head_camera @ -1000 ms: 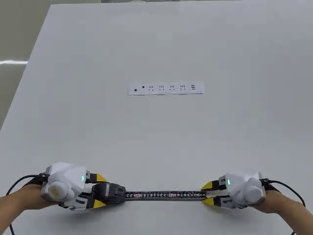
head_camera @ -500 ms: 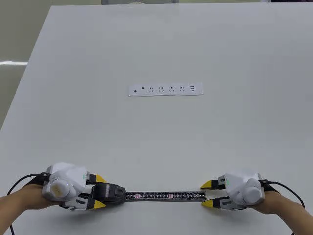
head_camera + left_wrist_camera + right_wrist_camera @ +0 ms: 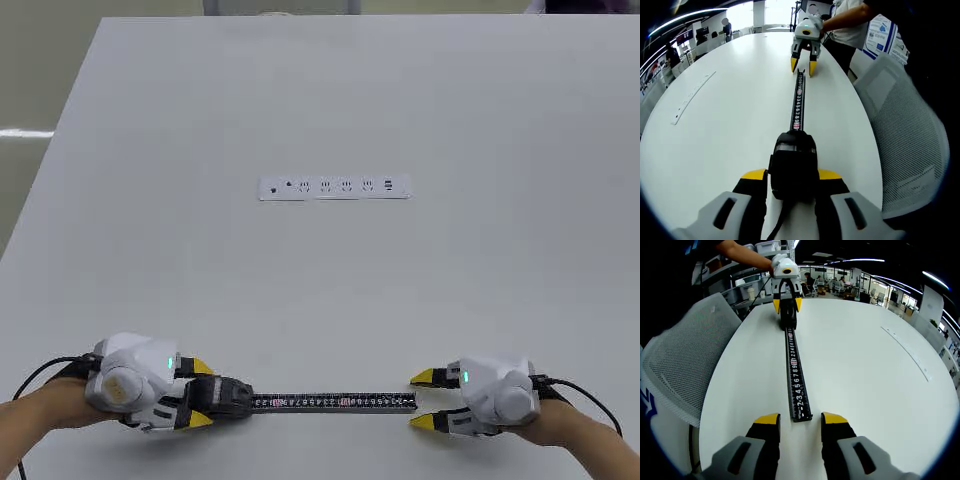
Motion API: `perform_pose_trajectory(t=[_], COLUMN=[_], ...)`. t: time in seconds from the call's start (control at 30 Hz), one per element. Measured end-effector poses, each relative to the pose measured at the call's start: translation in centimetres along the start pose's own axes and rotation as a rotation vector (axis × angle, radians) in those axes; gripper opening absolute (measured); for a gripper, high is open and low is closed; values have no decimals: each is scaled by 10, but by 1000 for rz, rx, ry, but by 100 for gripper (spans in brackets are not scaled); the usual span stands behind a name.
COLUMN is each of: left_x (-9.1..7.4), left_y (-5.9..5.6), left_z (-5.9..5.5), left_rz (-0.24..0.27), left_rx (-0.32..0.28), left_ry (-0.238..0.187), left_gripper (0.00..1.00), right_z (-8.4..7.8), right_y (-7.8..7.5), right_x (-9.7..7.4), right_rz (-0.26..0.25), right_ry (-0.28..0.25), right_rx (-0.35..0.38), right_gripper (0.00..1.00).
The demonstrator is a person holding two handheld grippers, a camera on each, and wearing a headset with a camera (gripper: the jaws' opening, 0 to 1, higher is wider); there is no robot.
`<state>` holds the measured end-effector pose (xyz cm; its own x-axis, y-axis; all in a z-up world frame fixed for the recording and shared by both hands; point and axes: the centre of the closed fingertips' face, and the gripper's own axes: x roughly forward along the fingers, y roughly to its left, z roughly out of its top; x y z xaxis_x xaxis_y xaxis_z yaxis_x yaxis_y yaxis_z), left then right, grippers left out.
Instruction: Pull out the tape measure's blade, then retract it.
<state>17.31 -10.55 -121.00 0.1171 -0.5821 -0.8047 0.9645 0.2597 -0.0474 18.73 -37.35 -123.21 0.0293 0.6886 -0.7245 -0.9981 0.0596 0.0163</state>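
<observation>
Jaws of the right claw [image 3: 800, 419] stand apart, released, grasping nothing. The blade's hook end [image 3: 802, 416] lies on the counter [image 3: 320, 290] between the two yellow fingertips, and in the right gripper view it appears clear of both.

The left claw [image 3: 792, 175] is clenched on the tape measure case [image 3: 793, 162], one jaw on each flank. The case sits low on the counter near its front edge. The blade [image 3: 335, 402] runs flat and straight from the case mouth across to the right claw.

Step in hand, by judgement: the pull-out looks complete, and retraction is the part not yet done. Since the blade lies extended with nothing gripping its tip, a lock or friction is probably holding it. The next move therefore likely calls for freeing that lock at the case, or feeding the blade back by its tip, with the left claw keeping the case steady. An unchecked return could whip the hook into the case mouth.

Hard to make out:
- No lock or brake control can be identified on the dark case.
- Jaw pads on the case are hidden by the case body.
- Both hands [image 3: 60, 402] are cut off at the lower frame edge in the head view.
- A power strip [image 3: 335, 187] lies well apart, mid-counter, and its markings are too small to read.
</observation>
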Motion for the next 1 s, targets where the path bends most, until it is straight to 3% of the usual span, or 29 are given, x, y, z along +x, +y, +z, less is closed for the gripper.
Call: perform_pose_trajectory(t=[0.4, 0.63, 0.87, 1.0], left_x=[-13, -24, -34, -41], left_y=[9, 6, -3, -9], left_z=[10, 12, 2, 7], left_rz=[98, 150, 206, 242], left_rx=[-76, -138, -224, -290], left_ry=[-54, -93, -117, -166], left_gripper=[43, 46, 54, 61], right_z=[13, 20, 26, 30], right_y=[3, 10, 20, 26], right_x=[-10, -14, -23, -27], right_rz=[-121, -179, -230, -251], right_ry=[-44, -55, -71, -74], right_rx=[107, 165, 233, 253], right_gripper=[42, 48, 56, 61])
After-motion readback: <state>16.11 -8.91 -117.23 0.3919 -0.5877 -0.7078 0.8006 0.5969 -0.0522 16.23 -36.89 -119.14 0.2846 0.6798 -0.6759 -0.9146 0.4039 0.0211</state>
